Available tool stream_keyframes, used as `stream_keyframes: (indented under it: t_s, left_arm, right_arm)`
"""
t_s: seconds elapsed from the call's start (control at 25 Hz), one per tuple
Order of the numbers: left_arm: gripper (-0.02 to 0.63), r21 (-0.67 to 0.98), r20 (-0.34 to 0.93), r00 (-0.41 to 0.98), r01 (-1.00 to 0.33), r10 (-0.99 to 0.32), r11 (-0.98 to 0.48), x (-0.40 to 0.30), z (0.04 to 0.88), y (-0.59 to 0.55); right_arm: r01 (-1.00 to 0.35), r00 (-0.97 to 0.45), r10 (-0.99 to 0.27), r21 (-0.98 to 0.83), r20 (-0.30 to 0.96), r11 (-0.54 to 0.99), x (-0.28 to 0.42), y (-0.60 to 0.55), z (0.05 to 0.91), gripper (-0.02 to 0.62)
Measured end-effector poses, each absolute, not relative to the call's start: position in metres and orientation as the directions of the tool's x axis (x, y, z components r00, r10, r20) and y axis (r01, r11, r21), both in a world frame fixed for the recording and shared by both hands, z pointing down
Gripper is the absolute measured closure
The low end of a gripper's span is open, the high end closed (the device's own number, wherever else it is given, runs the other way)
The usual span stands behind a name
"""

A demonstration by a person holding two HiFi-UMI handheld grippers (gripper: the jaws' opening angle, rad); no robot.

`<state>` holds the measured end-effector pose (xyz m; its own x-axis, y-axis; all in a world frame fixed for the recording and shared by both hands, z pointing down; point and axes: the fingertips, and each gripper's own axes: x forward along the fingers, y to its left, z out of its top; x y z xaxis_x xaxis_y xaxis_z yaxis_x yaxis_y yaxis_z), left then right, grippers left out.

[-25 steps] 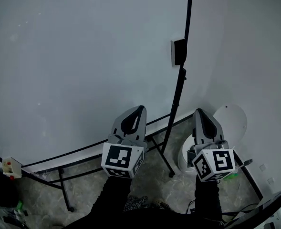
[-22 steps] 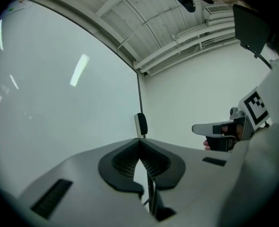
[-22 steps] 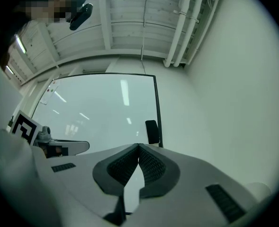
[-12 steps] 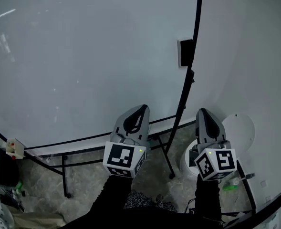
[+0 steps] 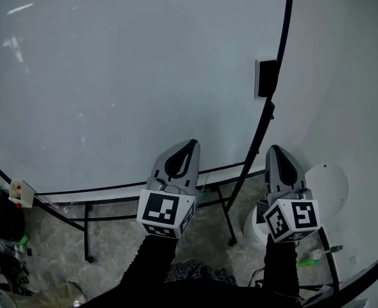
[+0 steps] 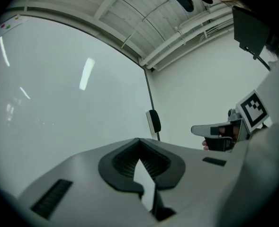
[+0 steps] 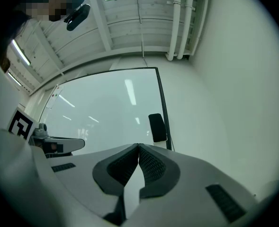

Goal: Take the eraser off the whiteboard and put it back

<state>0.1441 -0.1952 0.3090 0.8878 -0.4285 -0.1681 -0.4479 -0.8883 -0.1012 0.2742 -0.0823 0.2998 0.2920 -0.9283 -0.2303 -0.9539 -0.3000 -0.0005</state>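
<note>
Left hand-held gripper (image 5: pixel 189 146), right hand-held gripper (image 5: pixel 275 151), both closed, empty; eraser (image 5: pixel 266 77) on whiteboard (image 5: pixel 124 76) edge; stone floor (image 5: pixel 111 236)

Round white disc (image 5: pixel 330 181), 4 o'clock. Small white box with red marks (image 5: pixel 22 192), 8 o'clock. Grey marbled floor (image 5: pixel 54 249), 7 o'clock. Green item (image 5: pixel 310 256), 5 o'clock.
</note>
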Motion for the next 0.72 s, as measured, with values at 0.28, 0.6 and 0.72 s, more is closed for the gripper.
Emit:
stream_keyframes:
  t_s: [0.28,0.6,0.72]
  left_arm:
    - [0.600,-0.106,-0.197,0.880,-0.456,-0.431,-0.883,0.150,0.295,-0.227]
    - [0.600,-0.113,-0.228,0.877,-0.454,-0.422,-0.884,0.150,0.287,-0.257]
    - [0.600,-0.119,-0.221,0.878,-0.457,-0.426,-0.881,0.152,0.289,-0.264]
  right_arm:
    - [-0.952,0.295,-0.923,0.011,-0.246,-0.307,0.284,-0.115,0.290,0.586]
    - [-0.945,0.315,-0.911,0.002,-0.267,-0.328,0.291,-0.144,0.280,0.586]
    - [-0.944,0.318,-0.906,-0.005,-0.279,-0.329,0.293,-0.150,0.283,0.586]
